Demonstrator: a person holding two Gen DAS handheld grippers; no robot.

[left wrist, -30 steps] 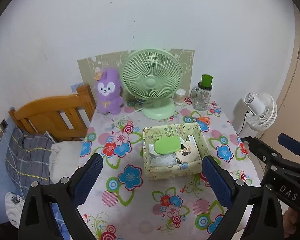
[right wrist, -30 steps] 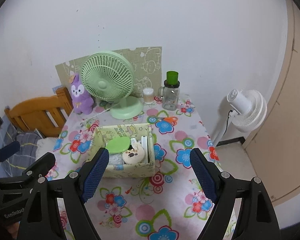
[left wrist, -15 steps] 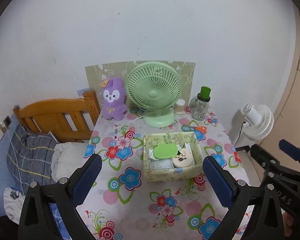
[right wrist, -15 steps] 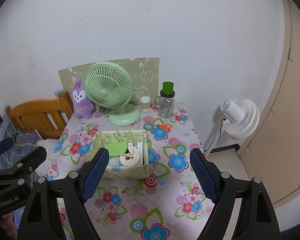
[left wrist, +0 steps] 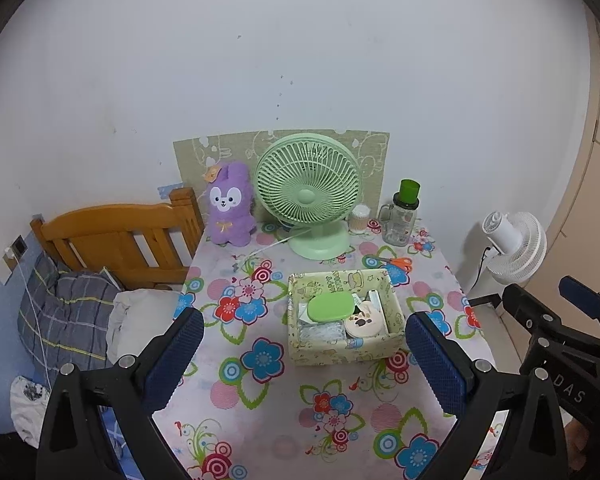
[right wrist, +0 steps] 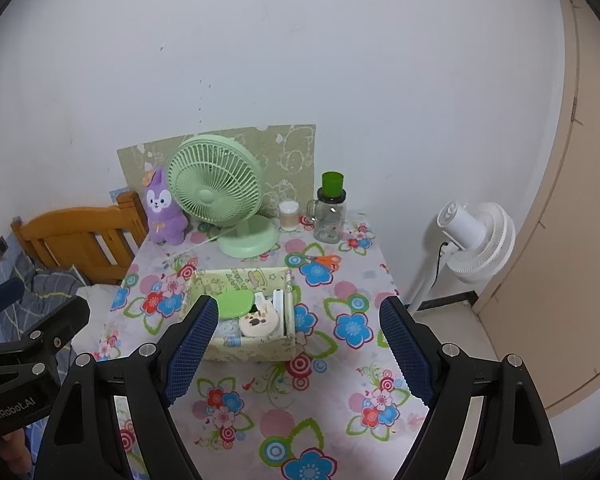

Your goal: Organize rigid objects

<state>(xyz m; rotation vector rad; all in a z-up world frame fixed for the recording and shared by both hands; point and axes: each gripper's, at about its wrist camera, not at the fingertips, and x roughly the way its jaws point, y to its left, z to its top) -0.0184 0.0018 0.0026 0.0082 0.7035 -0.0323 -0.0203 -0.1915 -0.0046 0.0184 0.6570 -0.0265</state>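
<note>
A pale green patterned box (left wrist: 344, 344) (right wrist: 252, 350) sits mid-table on the floral tablecloth. It holds a green oval case (left wrist: 330, 307) (right wrist: 233, 303), a round cream compact with paw marks (left wrist: 364, 322) (right wrist: 260, 322) and white packets. Orange scissors (left wrist: 396, 262) (right wrist: 327, 260) lie behind the box. My left gripper (left wrist: 304, 360) is open and empty, held above the near part of the table. My right gripper (right wrist: 300, 348) is open and empty, also above the near part, well back from the box.
At the back stand a green desk fan (left wrist: 308, 196), a purple plush rabbit (left wrist: 230, 206), a glass jar with a green lid (left wrist: 402, 220) and a small cotton-swab tub (left wrist: 359, 219). A wooden bed frame (left wrist: 120, 236) is left; a white floor fan (left wrist: 512, 248) is right.
Both grippers have drawn back and up from the table; the box and the table look smaller and farther. Both stay open and empty.
</note>
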